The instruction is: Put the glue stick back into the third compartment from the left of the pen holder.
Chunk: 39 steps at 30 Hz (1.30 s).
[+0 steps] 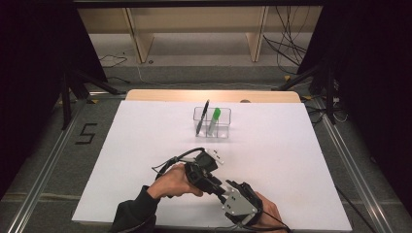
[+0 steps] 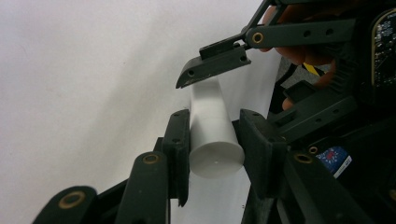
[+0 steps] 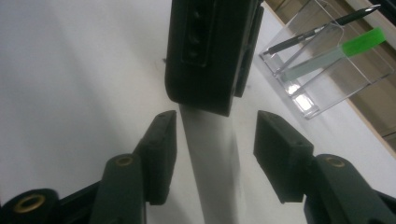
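Observation:
A white cylinder (image 2: 210, 116) is clamped between the jaws of my left gripper (image 2: 217, 149), which is shut on its near end. In the right gripper view the same cylinder (image 3: 212, 186) runs up between the two pads of my right gripper (image 3: 219, 154), with a gap on each side, so that gripper is open around it. One black jaw of the left gripper (image 3: 210, 51) covers the cylinder's far part there. In the high view the left gripper (image 1: 216, 184) and right gripper (image 1: 228, 190) meet tip to tip near the table's front edge.
A clear plastic holder (image 1: 223, 127) stands at the back middle of the white table (image 1: 145, 145), with a black pen (image 1: 202, 118) and a green-capped marker (image 1: 214, 120) leaning in it. The holder (image 3: 327, 88) lies beyond the right gripper's jaws.

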Tool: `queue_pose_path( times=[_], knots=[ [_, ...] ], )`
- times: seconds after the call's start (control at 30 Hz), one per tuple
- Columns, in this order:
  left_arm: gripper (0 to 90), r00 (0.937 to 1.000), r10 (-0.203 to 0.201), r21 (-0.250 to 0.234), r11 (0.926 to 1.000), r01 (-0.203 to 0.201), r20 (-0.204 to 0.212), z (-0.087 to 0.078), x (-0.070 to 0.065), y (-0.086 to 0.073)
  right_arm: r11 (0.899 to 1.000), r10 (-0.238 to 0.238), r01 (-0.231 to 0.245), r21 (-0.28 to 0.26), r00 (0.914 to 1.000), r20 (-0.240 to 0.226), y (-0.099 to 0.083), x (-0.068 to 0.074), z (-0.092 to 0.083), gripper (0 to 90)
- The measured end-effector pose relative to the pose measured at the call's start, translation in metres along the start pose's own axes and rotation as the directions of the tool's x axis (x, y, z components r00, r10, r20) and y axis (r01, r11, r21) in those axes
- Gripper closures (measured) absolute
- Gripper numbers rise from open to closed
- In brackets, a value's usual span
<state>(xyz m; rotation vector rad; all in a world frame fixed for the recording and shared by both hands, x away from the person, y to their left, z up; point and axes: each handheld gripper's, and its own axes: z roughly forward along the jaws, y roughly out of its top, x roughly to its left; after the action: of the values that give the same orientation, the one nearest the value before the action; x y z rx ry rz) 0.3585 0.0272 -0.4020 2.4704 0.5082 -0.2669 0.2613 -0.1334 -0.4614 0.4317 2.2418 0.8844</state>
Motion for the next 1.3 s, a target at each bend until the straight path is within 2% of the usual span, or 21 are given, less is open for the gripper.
queue_pose_path(
  times=[0.23, 0.43, 0.63, 0.83, 0.93, 1.07, 1.13, 1.23, 1.3],
  knots=[
    [64.7, 1.0, -0.002, 0.007, 1.0, 0.002, 0.006, 0.002, 0.001, 0.0, 0.999, -0.047, 0.047, 0.01, 0.9985, 0.029, -0.001, 0.005, 0.002, 59.0],
    [64.7, 0.9999, -0.005, 0.001, 1.0, 0.005, 0.011, 0.001, 0.001, 0.0, 0.997, -0.078, 0.078, 0.006, 0.9964, 0.034, -0.001, 0.007, 0.001, 65.1],
    [64.6, 0.9998, -0.008, 0.008, 0.9999, 0.008, 0.017, 0.001, 0.002, 0.0, 0.993, -0.117, 0.117, 0.012, 0.9925, 0.036, -0.001, 0.009, 0.002, 67.8],
    [64.5, 0.9996, -0.015, -0.007, 0.9999, 0.015, 0.022, 0.001, 0.002, 0.0, 0.989, -0.149, 0.149, 0.003, 0.9879, 0.045, -0.002, 0.009, 0.001, 68.6],
    [64.2, 0.9997, -0.015, -0.014, 0.9998, 0.015, 0.021, 0.0, 0.002, 0.0, 0.988, -0.153, 0.153, -0.006, 0.987, 0.05, -0.002, 0.008, 0.0, 68.8],
    [62.7, 1.0, -0.008, -0.029, 0.9996, 0.008, 0.005, -0.003, -0.002, 0.0, 0.991, -0.129, 0.129, -0.017, 0.9908, 0.042, -0.002, 0.007, -0.001, 68.9],
    [57.9, 0.9998, -0.006, -0.041, 0.9992, 0.005, -0.017, -0.007, -0.002, 0.0, 0.992, -0.122, 0.122, -0.016, 0.9917, 0.041, -0.003, 0.006, -0.001, 69.0],
    [55.6, 0.9999, -0.004, -0.068, 0.9977, 0.003, -0.01, -0.013, 0.0, -0.002, 0.993, -0.115, 0.116, -0.017, 0.9924, 0.044, -0.004, 0.005, -0.002, 68.9],
    [50.7, 0.9997, -0.006, -0.072, 0.9974, 0.004, -0.022, -0.016, 0.0, -0.002, 0.994, -0.108, 0.11, -0.028, 0.9933, 0.039, -0.004, 0.003, -0.003, 69.0]
  ],
)
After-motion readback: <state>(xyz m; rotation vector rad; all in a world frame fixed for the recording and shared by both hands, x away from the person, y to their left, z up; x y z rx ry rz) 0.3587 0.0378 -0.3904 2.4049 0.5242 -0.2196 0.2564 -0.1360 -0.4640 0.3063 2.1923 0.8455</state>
